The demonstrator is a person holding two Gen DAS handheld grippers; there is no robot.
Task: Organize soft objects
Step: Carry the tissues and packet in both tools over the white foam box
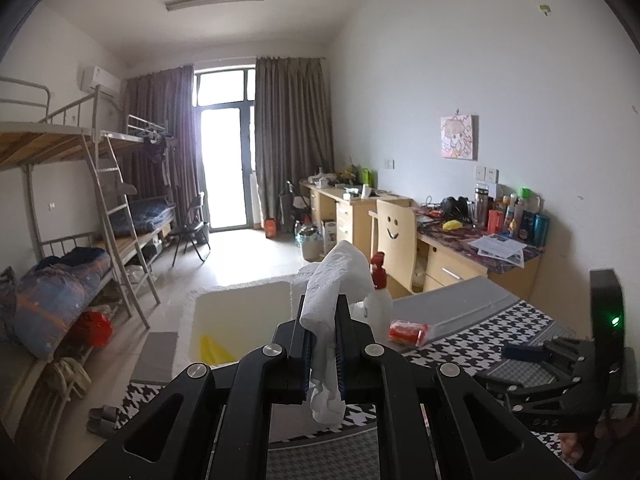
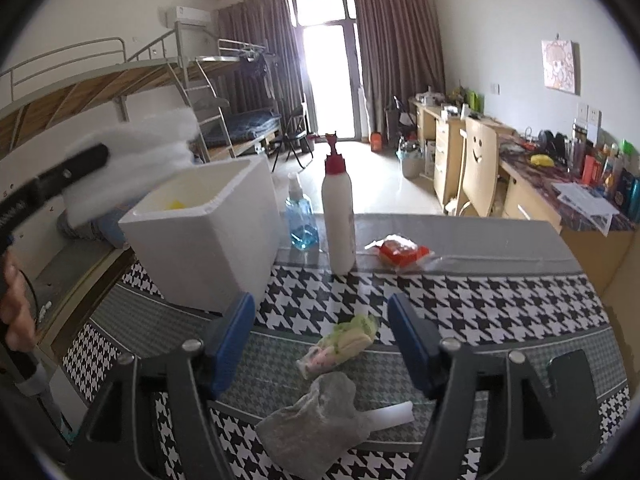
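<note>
The left gripper point(image 1: 323, 322) clamps a crumpled white cloth point(image 1: 334, 280) above the white foam box point(image 2: 208, 232) at the table's left edge. The right gripper point(image 2: 322, 344) gapes empty over two soft items: a green-yellow sock point(image 2: 348, 342) and a grey one point(image 2: 316, 420). Two bottles stand at the houndstooth tablecloth's point(image 2: 480, 300) far edge in a dorm room.

A white pump bottle point(image 2: 338, 216) with a red top stands near the table's point(image 2: 500, 300) far edge, a blue spray bottle point(image 2: 301, 220) just left, a red packet point(image 2: 402, 254) right.
</note>
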